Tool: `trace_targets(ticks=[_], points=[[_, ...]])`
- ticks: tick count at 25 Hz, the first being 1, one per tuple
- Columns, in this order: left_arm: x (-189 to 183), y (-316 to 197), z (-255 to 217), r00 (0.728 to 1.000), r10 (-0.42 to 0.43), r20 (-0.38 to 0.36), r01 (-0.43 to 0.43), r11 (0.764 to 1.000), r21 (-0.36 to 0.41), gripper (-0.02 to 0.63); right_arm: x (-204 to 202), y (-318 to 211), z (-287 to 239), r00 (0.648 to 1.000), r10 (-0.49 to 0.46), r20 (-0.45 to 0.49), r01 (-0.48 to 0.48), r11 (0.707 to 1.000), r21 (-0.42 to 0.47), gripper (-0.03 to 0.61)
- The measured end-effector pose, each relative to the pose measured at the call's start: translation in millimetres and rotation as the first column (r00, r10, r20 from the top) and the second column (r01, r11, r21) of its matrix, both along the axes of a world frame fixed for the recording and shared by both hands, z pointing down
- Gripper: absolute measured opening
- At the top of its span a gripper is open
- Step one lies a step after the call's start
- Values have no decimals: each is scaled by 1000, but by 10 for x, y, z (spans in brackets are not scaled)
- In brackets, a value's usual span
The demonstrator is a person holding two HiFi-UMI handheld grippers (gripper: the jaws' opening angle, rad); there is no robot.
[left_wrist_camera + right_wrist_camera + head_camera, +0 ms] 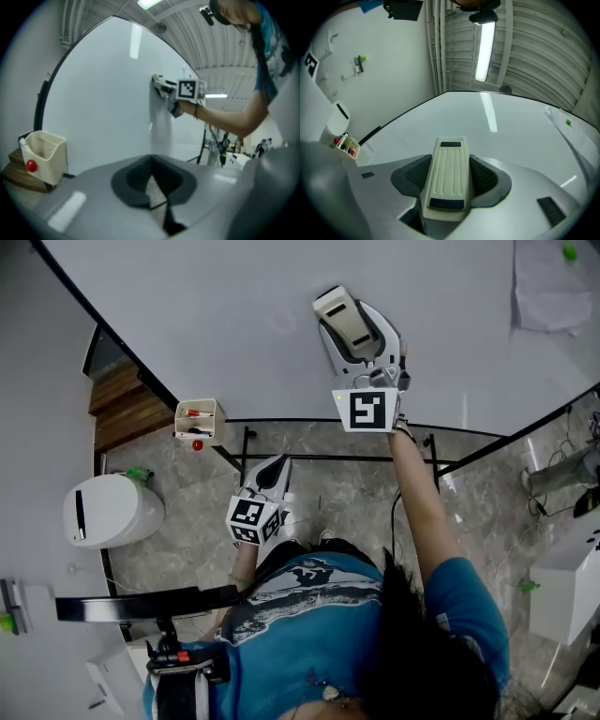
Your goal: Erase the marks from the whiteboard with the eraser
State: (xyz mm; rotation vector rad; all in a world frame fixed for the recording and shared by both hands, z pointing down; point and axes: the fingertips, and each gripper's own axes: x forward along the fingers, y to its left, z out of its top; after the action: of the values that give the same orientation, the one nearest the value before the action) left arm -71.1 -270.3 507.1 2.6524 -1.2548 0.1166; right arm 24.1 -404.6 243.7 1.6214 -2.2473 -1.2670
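Observation:
The whiteboard (234,315) fills the top of the head view, and I can make out no clear marks on it. My right gripper (351,332) is raised against the board, shut on a cream eraser (343,319) that lies flat on the surface. In the right gripper view the ribbed eraser (448,161) sits between the dark pads (487,177) of the right gripper (448,180). My left gripper (272,474) hangs low below the board's edge, shut and empty. In the left gripper view its jaws meet at the left gripper (152,180), with the eraser (160,85) far off on the board.
A cream marker holder (199,420) with red-capped pens hangs at the board's lower left edge. A sheet of paper (551,292) with a green magnet is at the board's top right. A white bin (111,510) and the black board stand (328,457) stand on the marble floor.

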Motion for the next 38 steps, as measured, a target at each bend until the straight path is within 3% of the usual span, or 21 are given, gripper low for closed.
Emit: trace_targets(ticks=[9,19,24,31,38], points=[[-113,30,1,999,-36,-2,36,999,0,3,-739,-23,805,983,-100,-155,83,990,-112,262],[-104,5,16,1000,-30,-1,30,1000,-3,3,-815,-48,995,969,-106,-222,76,987,-139,262],[-12,27,5,1000,-6,-2,6,1000,-5,3,-516,-7,683,983,-75,-168,56,992,-113,262],[163,33,-6,999,38,-2,-38,999,-4,3,193,60,3,990,33,-139,-34,999,-2,262],[364,76,-32,996,85,-4,-85,996,-3,3,1063,161,-677,997,74,36,-76,994,73,262]])
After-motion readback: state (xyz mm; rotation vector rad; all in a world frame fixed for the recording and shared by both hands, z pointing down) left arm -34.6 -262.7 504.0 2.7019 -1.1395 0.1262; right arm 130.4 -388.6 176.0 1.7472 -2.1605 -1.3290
